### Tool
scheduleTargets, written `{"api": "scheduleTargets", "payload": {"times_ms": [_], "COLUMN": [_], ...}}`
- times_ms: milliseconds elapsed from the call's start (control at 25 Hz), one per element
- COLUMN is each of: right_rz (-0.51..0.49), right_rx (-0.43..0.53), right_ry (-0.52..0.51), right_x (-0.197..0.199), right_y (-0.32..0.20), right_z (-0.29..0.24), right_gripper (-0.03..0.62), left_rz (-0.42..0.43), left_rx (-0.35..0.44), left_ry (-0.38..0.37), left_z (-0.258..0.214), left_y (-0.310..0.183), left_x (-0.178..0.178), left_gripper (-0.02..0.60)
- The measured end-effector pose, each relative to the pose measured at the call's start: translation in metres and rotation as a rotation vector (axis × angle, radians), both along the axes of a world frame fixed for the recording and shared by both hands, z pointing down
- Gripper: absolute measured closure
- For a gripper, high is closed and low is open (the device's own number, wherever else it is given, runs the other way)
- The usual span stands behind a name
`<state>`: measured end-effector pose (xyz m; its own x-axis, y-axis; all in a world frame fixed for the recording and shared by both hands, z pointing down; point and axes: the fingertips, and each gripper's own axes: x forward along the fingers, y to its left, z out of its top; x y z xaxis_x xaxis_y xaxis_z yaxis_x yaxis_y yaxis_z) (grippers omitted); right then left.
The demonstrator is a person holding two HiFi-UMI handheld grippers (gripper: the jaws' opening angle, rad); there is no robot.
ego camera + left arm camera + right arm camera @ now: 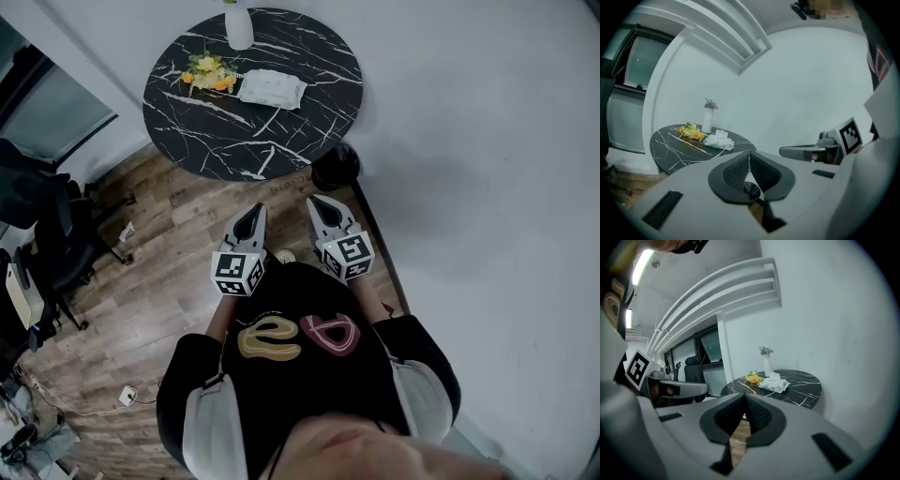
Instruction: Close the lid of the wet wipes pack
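The wet wipes pack [272,88] is a white pouch lying on the round black marble table [309,131], well ahead of me. It also shows in the left gripper view [718,140], its lid flap raised, and in the right gripper view [774,383]. My left gripper [250,220] and right gripper [322,208] hang side by side over the wooden floor, short of the table. Both are shut with nothing between the jaws, tips touching [749,153] [743,396].
On the table stand a white vase [239,26] and a small bunch of yellow and orange flowers [208,73]. A black round bin [335,166] sits by the table's near edge. Office chairs [52,234] stand at the left; a white wall runs along the right.
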<state>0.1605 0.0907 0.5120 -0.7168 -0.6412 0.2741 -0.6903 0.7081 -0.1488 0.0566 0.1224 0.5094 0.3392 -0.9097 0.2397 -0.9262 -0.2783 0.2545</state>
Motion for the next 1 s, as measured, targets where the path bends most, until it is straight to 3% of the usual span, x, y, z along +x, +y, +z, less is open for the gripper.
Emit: {"api": "scheduleTargets", "payload": {"times_ms": [440, 1000], "right_rz": [0.047, 0.129], "right_rx": [-0.012, -0.033], "right_ry": [0.005, 0.041], "right_x": [-0.011, -0.055], "right_y": [-0.028, -0.116], "right_z": [0.004, 0.004], "right_gripper": [0.583, 0.583], "left_rz": [0.031, 0.109], "left_rx": [0.002, -0.002], "left_ry": [0.001, 0.018], "left_z": [0.003, 0.001], "left_y": [-0.039, -0.142], "left_x": [-0.018, -0.071], "left_gripper": [0.558, 0.558]}}
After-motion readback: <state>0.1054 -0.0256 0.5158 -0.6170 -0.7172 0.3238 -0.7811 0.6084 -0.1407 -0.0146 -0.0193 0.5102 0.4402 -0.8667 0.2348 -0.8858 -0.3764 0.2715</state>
